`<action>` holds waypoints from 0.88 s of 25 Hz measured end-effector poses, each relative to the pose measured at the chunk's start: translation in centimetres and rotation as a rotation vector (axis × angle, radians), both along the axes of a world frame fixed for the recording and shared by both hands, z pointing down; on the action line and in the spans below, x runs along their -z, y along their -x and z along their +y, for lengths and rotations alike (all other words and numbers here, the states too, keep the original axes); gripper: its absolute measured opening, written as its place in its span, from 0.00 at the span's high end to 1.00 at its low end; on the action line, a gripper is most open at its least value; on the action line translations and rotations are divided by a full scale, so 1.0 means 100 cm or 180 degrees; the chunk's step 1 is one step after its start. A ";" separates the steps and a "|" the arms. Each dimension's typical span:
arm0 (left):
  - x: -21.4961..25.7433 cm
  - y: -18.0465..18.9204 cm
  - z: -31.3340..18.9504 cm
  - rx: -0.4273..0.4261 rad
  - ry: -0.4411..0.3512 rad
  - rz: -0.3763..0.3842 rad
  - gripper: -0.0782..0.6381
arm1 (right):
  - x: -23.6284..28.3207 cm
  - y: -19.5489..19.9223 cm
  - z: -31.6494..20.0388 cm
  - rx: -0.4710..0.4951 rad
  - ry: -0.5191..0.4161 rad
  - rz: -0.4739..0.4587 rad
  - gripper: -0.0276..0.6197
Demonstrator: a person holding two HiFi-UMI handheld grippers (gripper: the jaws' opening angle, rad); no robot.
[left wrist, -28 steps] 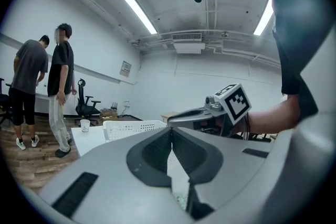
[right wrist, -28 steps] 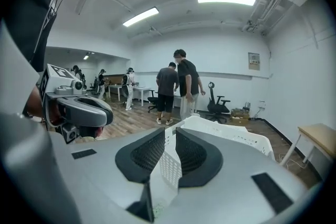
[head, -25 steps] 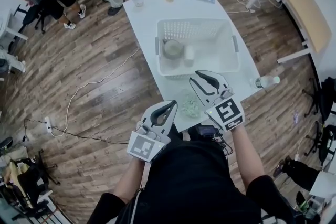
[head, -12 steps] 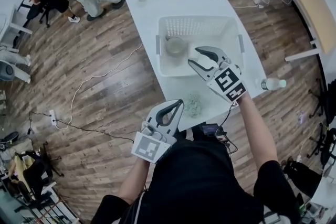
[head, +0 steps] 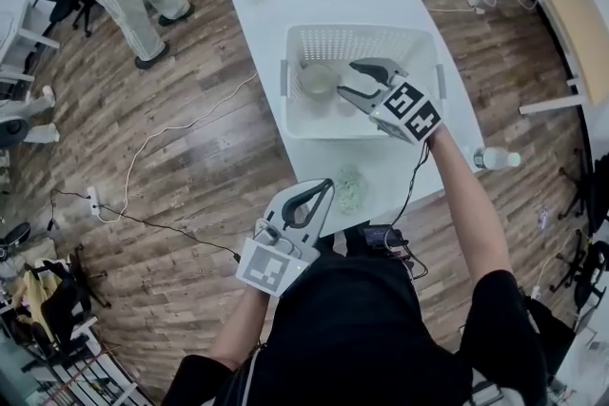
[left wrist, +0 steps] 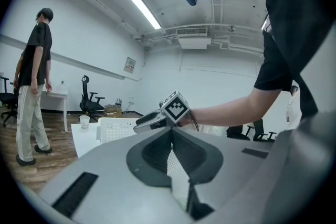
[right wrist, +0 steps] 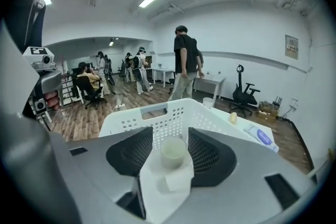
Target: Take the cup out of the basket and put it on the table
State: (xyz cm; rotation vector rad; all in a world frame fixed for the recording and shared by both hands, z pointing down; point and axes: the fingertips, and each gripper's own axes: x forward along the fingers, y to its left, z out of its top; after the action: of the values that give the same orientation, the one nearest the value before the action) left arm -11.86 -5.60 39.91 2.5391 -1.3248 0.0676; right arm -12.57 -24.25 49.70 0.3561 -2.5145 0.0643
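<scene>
In the basket (head: 357, 45), left part: cup (head: 317, 81) upright on the bottom, just ahead of the fingers of the right gripper (head: 347, 81), lined up with their gap, no contact. Those fingers have just been opening, now wide apart, holding nothing. Small white block (right wrist: 178, 178) just beside the cup, on the fingers' side. Basket sits on the white desk (head: 271, 14). Left gripper (head: 326, 185): fingers closed together, empty, at the near desk edge.

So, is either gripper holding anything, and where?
Nothing is held. The right gripper has just been opening its jaws over the basket, cup between them untouched; the left gripper is shut, empty.
</scene>
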 end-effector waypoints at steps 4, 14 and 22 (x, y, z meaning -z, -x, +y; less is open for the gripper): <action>-0.005 0.001 0.001 0.0049 0.0055 0.0003 0.88 | -0.024 0.010 -0.021 -0.0027 0.0200 0.0025 0.64; -0.015 0.010 0.006 0.0162 0.0176 -0.0050 0.88 | -0.096 0.034 -0.046 -0.0021 0.0573 0.0497 0.63; -0.018 0.019 0.005 0.0254 0.0235 -0.0036 0.88 | -0.134 0.045 -0.056 -0.0203 0.0760 0.0662 0.63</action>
State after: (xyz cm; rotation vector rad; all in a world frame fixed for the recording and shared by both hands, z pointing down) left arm -13.76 -5.07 41.76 2.4256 -1.3998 0.1128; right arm -17.08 -29.85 63.07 0.3266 -2.2597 0.3324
